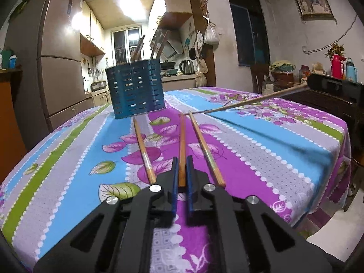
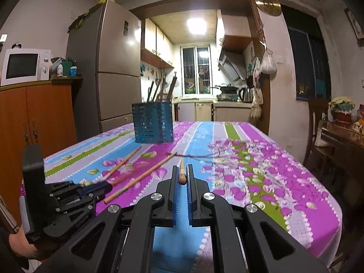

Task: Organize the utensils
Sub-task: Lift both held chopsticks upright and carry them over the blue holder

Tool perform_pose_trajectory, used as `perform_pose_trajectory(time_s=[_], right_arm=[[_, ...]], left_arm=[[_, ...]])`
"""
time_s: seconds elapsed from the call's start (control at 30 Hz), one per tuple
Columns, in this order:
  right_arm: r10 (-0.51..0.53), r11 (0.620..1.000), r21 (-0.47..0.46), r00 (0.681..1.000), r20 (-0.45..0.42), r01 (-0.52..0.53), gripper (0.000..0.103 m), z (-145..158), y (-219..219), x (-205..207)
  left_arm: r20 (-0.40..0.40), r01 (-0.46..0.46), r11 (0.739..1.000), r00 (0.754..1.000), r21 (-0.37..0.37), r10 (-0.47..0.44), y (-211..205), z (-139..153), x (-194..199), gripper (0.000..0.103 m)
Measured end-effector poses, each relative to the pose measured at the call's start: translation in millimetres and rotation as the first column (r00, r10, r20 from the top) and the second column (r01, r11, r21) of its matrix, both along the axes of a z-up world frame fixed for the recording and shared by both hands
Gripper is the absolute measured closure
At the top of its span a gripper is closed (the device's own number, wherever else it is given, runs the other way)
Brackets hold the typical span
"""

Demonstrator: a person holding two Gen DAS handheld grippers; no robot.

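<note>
Your left gripper (image 1: 182, 162) is low over the table (image 1: 68, 159), and its jaws are pinched on a chopstick (image 1: 182, 141). That stick runs straight out from between the blue pads (image 1: 174, 182), away from you. Two more sticks lie on the cloth right beside it: a left stick (image 1: 143, 150) and a right stick (image 1: 206, 150). They fan out a little on each side of your jaws.

Your right gripper (image 2: 182, 177) is over to the right. Its jaws are squeezed on a thin stick (image 2: 181, 173), and the round dotted end pokes back toward you. In the left camera that stick reaches in from the right, with its tip near the far ends of the three sticks.

Farther off, left of the middle, the blue holder (image 1: 136, 88) stands upright on the table with dark handles sticking out of its top.
</note>
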State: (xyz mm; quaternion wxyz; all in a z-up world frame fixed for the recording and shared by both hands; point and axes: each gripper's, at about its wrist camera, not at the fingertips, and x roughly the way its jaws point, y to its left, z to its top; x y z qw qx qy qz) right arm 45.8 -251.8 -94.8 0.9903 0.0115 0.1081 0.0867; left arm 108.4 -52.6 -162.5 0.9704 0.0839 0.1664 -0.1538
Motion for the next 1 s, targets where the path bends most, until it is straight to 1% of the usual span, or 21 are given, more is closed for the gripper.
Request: perform_pose_trajectory(time_s=[0.17,0.27,0.33,0.53,0.67,0.73,0.83,0.93,1.0], right_arm=[[0.013,1.000,-0.023,0.998,0.056,-0.011,0.095,23.2,0.3,-6.8],[0.023,0.999,-0.040,0.995,0.093,-0.019,0.095,38.7,1.6,-11.4],[0.028,0.999,-0.045,0.993,0.111,-0.023,0.095,46.9,1.3,-12.7],[0.040,0.998,-0.061,0.986,0.162,-0.031,0.095,77.3,-4.6,-7.6],[0.047,0.998,-0.054,0.985,0.168,-0.039,0.095,101.0,-15.6,12.8],[0.056,0.998,-0.048,0.986,0.157,-0.049,0.095,110.8,-19.8,23.8],[0.053,0.998,-0.051,0.989,0.139,-0.046,0.095,123.8,-25.8,40.8],[0.059,0.997,-0.063,0.989,0.135,-0.051,0.095,139.4,-27.5,52.1],[0.062,0.996,-0.077,0.989,0.137,-0.051,0.095,153.4,-27.5,59.6]], left_arm=[[0.079,0.010,1.000,0.997,-0.004,-0.010,5.0,28.4,-15.5,0.098],[0.156,0.017,1.000,0.988,-0.014,-0.015,6.8,54.9,-25.3,0.098],[0.198,0.025,0.999,0.980,-0.026,-0.019,6.8,71.8,-25.0,0.098],[0.280,0.047,0.998,0.959,-0.040,-0.034,-2.5,108.2,-15.9,0.098],[0.301,0.061,0.997,0.953,-0.048,-0.044,-5.6,133.1,-5.1,0.098],[0.303,0.067,0.997,0.952,-0.048,-0.049,-4.6,144.1,-0.5,0.098],[0.285,0.084,0.994,0.957,-0.065,-0.062,4.1,165.2,11.9,0.098],[0.269,0.092,0.992,0.961,-0.084,-0.066,17.8,192.7,27.0,0.098],[0.262,0.088,0.993,0.963,-0.082,-0.063,23.7,209.5,37.8,0.098]])
